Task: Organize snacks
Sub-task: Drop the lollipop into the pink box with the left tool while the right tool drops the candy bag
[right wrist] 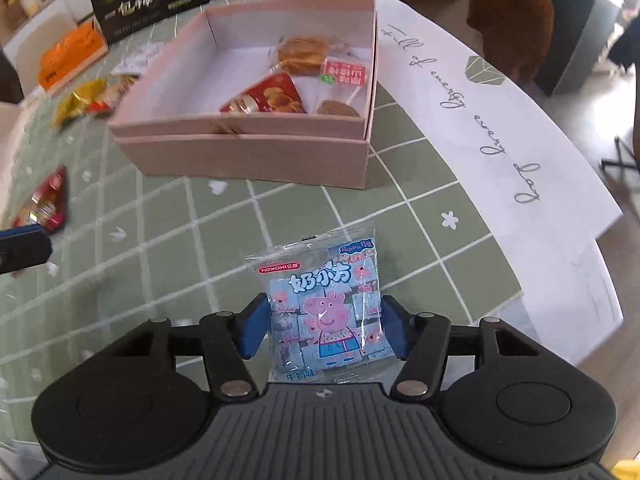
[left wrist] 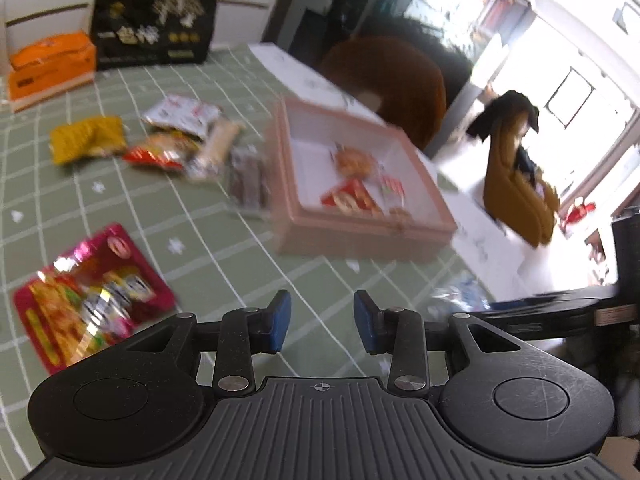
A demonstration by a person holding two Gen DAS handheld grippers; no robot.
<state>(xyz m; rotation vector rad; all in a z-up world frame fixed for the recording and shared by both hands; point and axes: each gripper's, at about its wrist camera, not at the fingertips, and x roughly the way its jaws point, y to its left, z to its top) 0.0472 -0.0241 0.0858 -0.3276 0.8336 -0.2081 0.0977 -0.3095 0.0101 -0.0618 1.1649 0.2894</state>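
My right gripper is shut on a blue cartoon-pig snack packet, with a blue pad against each side edge, low over the green checked tablecloth. Beyond it stands the open pink box, which holds a red packet, a wrapped pastry and other small snacks. My left gripper is open with nothing between its pads, in front of the pink box. Loose snacks lie to its left: a pink packet, a yellow one, a red one and a brown one.
A black carton and an orange box stand at the far edge of the table. A white runner with script covers the right side up to the table's edge. A brown chair stands beyond it.
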